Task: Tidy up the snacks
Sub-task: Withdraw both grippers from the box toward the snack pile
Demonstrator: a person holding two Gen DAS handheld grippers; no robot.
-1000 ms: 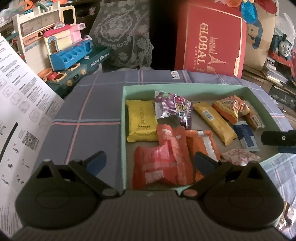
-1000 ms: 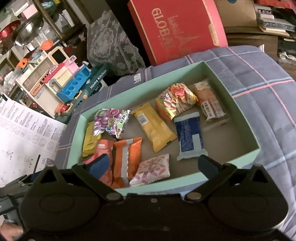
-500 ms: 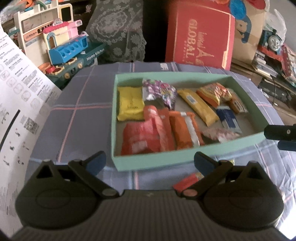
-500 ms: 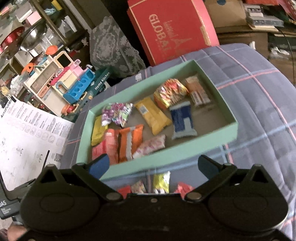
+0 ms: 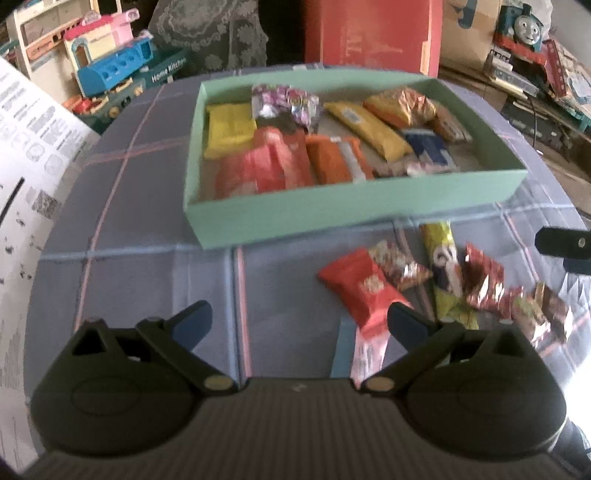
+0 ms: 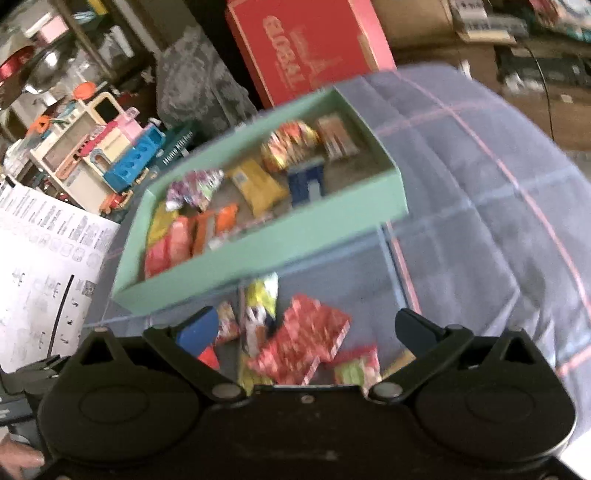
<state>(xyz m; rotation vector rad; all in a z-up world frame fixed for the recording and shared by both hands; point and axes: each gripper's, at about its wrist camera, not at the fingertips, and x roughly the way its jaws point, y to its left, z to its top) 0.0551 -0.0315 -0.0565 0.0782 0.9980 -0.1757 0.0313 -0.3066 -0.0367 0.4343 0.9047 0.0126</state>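
Observation:
A mint green box (image 5: pixel 332 218) (image 6: pixel 280 240) on the plaid cloth holds several snack packs. Loose snacks lie on the cloth in front of it: a red pack (image 5: pixel 360 286), a yellow pack (image 5: pixel 443 266) (image 6: pixel 260 295), a shiny red pack (image 5: pixel 484 280) (image 6: pixel 303 343) and smaller ones. My left gripper (image 5: pixel 299 321) is open and empty above the cloth, left of the red pack. My right gripper (image 6: pixel 306 328) is open and empty over the loose snacks; its finger (image 5: pixel 565 245) shows at the right edge of the left wrist view.
A red carton (image 6: pixel 306 48) and a grey lace cushion (image 6: pixel 199 85) stand behind the box. A toy kitchen set (image 5: pixel 118 70) is at the back left. A white instruction sheet (image 5: pixel 26 155) leans at the left. A toy train (image 5: pixel 524 26) sits at the back right.
Both grippers have drawn back from the box toward the near side. The loose snacks in front of the box have come into view. Both stay open.

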